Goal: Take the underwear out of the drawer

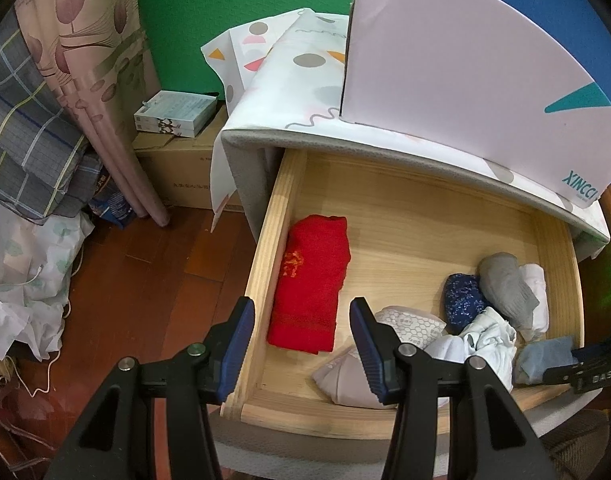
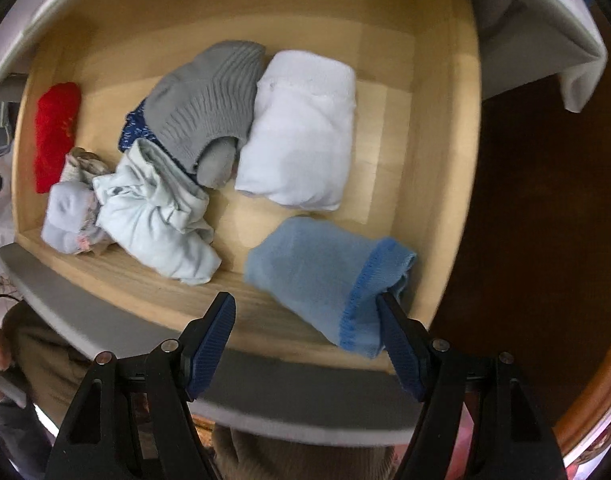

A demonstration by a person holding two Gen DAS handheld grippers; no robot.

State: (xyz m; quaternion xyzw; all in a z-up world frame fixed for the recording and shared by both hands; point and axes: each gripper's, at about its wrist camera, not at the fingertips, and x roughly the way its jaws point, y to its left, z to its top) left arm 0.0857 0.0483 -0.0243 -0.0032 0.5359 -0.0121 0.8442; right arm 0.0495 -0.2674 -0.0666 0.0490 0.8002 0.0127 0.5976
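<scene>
So the drawer (image 1: 265,248) is pulled open and we're at the reach-in stage, nothing grabbed yet. Right gripper (image 2: 307,316) hangs over the front edge, jaws spread wide and empty, with the light blue underwear (image 2: 317,272) at lower centre of the right wrist view, its darker hem just touching the right-hand jaw. Left gripper (image 1: 303,320) is also wide open and holding nothing, lower middle of its view, near the red folded cloth (image 1: 311,280). Next move, I'd guess: drop the right one a bit and close on that blue fabric.
</scene>
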